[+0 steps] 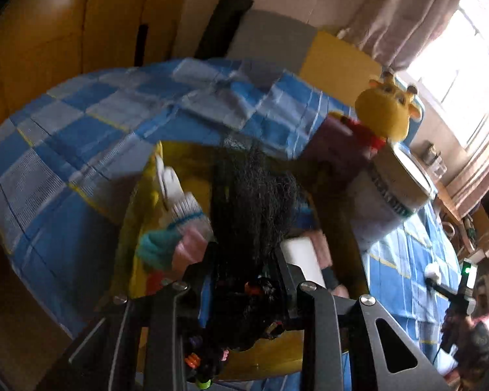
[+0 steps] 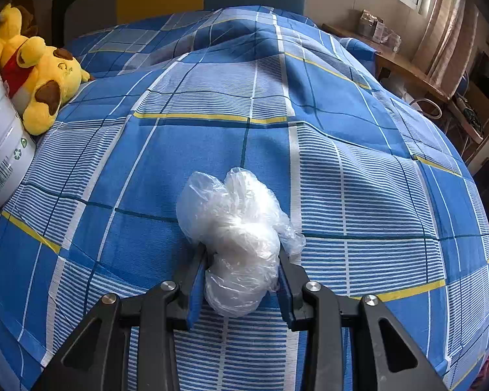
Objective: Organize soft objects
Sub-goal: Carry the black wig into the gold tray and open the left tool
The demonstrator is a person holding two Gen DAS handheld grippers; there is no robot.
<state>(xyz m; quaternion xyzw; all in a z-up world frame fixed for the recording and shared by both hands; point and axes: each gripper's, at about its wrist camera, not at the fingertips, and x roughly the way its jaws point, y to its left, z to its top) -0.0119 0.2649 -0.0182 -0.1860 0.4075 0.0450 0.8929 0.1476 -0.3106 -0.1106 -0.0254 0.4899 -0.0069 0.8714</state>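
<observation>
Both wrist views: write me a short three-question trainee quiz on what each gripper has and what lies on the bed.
1. True or false: the right gripper has crumpled clear plastic between its fingers.
2. What does the left gripper hold? A black netting; B a book; C a cup.
3. Fill in: the yellow plush toy lies on the blue checked ____, beside the white can.

Key: 1 true; 2 A, the black netting; 3 bedcover.
</observation>
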